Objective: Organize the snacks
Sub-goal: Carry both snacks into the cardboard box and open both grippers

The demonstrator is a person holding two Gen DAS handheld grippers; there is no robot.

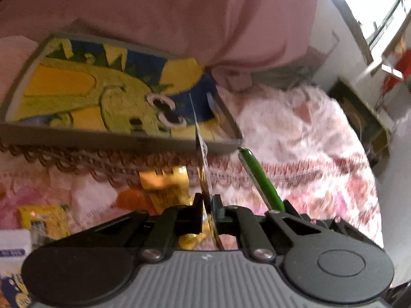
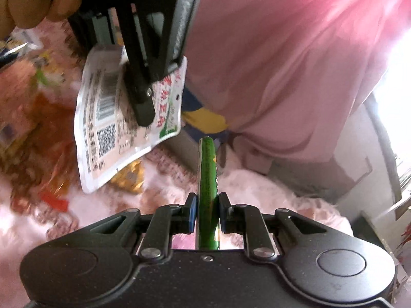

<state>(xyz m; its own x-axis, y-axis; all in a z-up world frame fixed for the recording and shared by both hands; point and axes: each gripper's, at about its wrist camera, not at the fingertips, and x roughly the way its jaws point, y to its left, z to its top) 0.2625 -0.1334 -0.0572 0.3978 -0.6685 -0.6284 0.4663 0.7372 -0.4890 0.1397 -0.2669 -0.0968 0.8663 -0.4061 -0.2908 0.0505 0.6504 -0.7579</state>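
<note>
Right wrist view: the right gripper [image 2: 207, 211] was clamped edge-on on a slim green foil snack packet [image 2: 208, 179], apparently for carrying. At ten o'clock, the left gripper [image 2: 143, 102] pinched a flat white printed pouch [image 2: 108, 118]. Beyond, at twelve, lay a cartoon-printed tray [image 1: 77, 89].

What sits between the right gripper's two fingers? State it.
A green snack packet, held edge-on and clamped by the right gripper; the right wrist view shows it.
</note>
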